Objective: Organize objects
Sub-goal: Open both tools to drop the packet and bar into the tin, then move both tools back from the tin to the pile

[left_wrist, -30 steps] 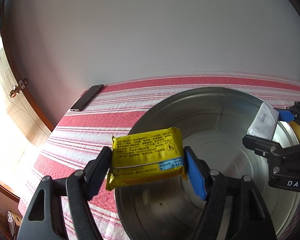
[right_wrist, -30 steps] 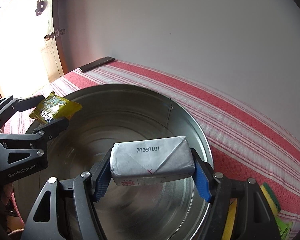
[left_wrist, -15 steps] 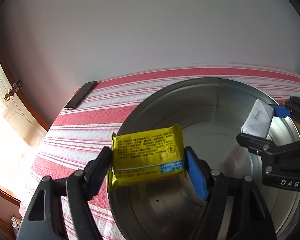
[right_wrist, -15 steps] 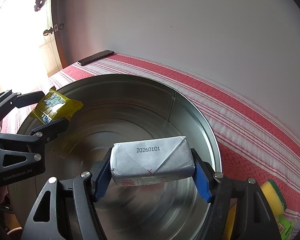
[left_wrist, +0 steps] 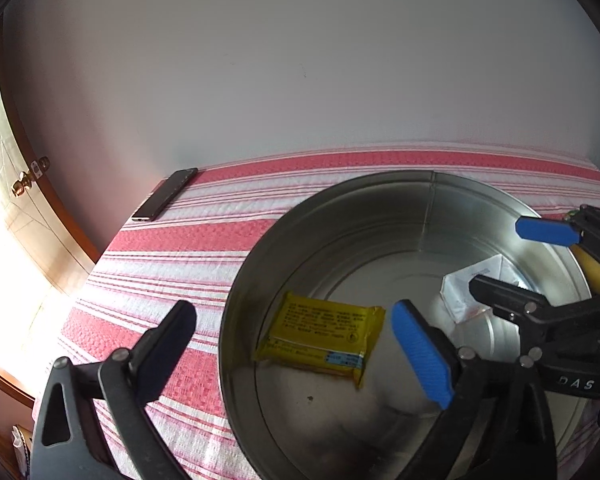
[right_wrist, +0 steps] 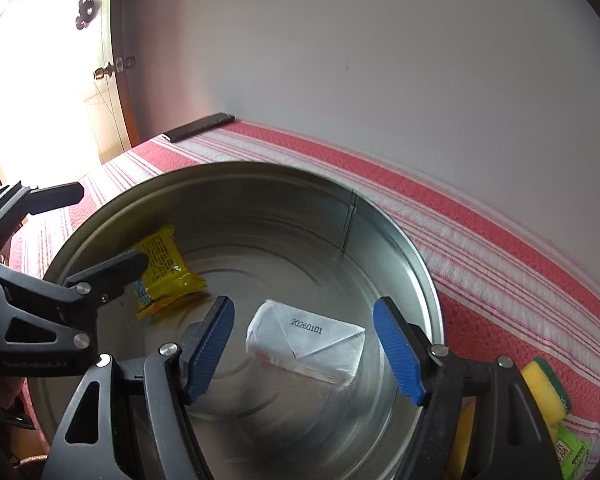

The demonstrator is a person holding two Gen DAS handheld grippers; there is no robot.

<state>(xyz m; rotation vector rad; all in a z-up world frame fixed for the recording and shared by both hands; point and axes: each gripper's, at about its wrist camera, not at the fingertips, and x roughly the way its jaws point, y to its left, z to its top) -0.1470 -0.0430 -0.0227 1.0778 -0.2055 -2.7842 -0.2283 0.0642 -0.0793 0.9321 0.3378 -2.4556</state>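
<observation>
yellow packet (left_wrist: 322, 338): we see it flat on the basin floor, left part, printed side up, nothing gripping it
white packet (right_wrist: 306, 342): flat on the basin floor, right of the yellow packet and apart from it, "20260101" stamp facing up
basin (left_wrist: 340, 204): round metal tub, our landmark; sits on the striped cloth, both packets inside it
left gripper (left_wrist: 296, 344): we have it over the basin's left rim, jaws spread wide, nothing between them; one finger outside the rim, the blue-padded one over the inside
right gripper (right_wrist: 304, 344): over the basin's right half, above the white packet, jaws spread wide, pads clear of the packet on both sides
striped cloth (left_wrist: 204, 240): red and white, under the basin
phone (left_wrist: 165, 195): dark slab on the cloth, beyond the basin's far left
sponge (right_wrist: 546, 386): yellow with green edge, just outside the basin's right rim
</observation>
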